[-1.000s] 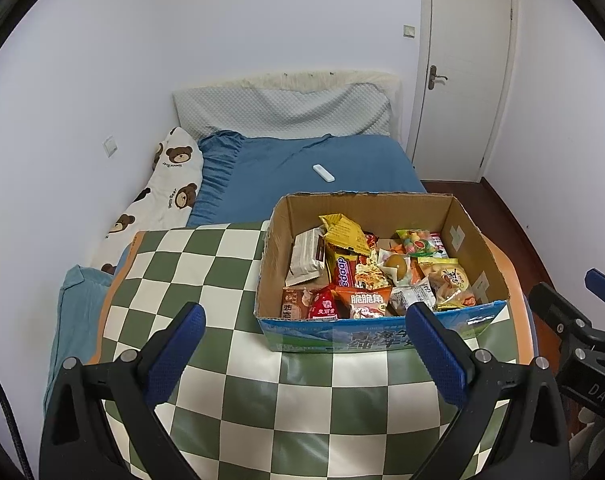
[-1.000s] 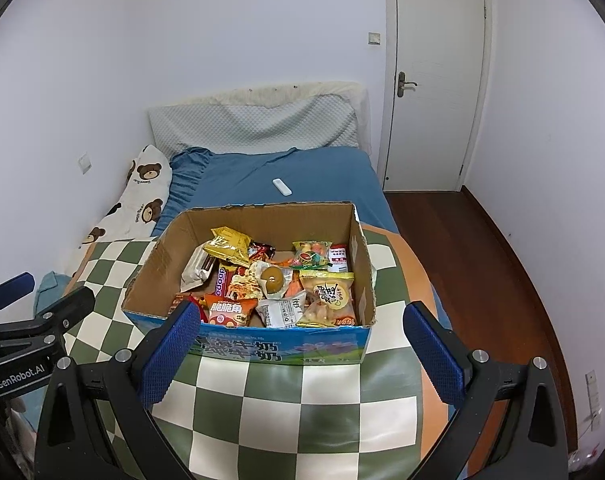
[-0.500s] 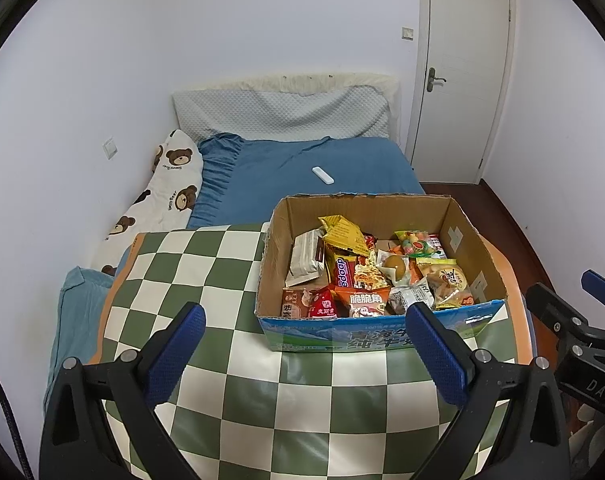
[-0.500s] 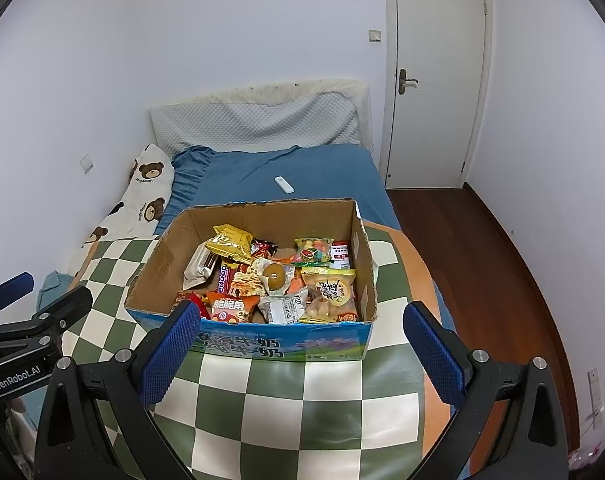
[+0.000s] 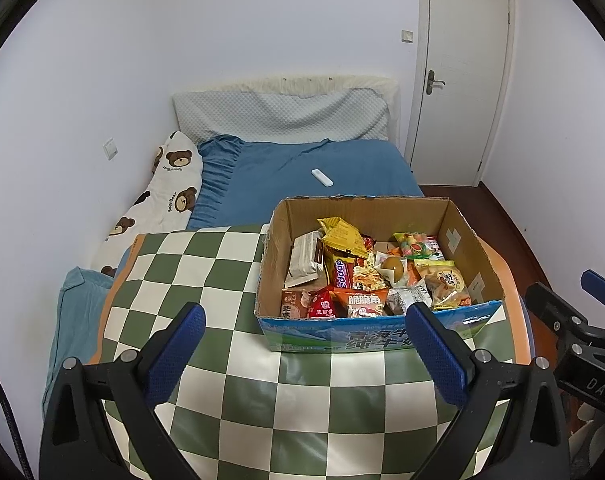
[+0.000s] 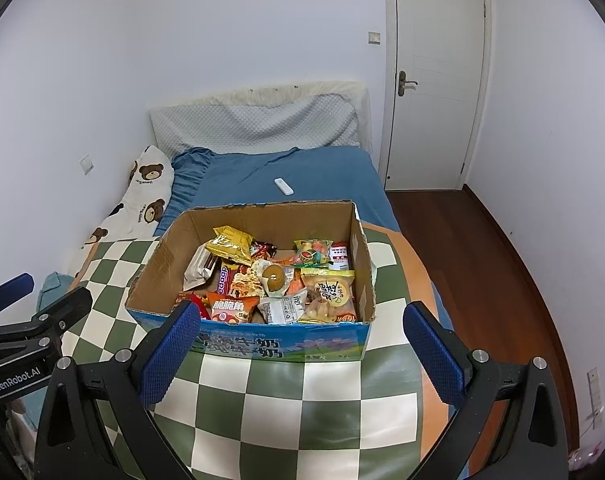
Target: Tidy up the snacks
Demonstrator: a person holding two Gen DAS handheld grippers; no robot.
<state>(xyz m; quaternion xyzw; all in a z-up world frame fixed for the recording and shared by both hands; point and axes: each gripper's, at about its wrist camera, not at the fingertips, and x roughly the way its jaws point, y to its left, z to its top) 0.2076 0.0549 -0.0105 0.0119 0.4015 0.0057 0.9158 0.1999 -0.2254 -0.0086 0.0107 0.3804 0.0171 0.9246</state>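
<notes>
Left wrist view: an open brown cardboard box with a blue printed front panel (image 5: 378, 334) is seen right of centre in the frame, set on a green-and-white checked cloth (image 5: 206, 264). The box is stuffed with a loose pile of crinkly foil and plastic snack packets (image 5: 366, 272), all jumbled and overlapping, none of them spotted out on the cloth. The left gripper (image 5: 302, 354) is held at the bottom of the frame with its blue-padded fingers spread wide and nothing between them. A small white remote (image 5: 322, 177) can be seen further up on the blue bedsheet (image 5: 302, 172).

Right wrist view: same box, now dead centre. The right gripper (image 6: 300, 356) is likewise parked low in the frame, splayed wide, nothing gripped, its left pad lined up in front of the box's near wall.

Hard to call whether the pile is waiting to be sorted or has just been dumped in; both would look like this.

What could go sideways: the packets are slick, puffy and stacked on each other, so two could easily be pinched at once, or one squirted out. A soft bag could be crushed by a hard squeeze. The near wall could get clipped on a low approach, and the box shoved along the cloth.
</notes>
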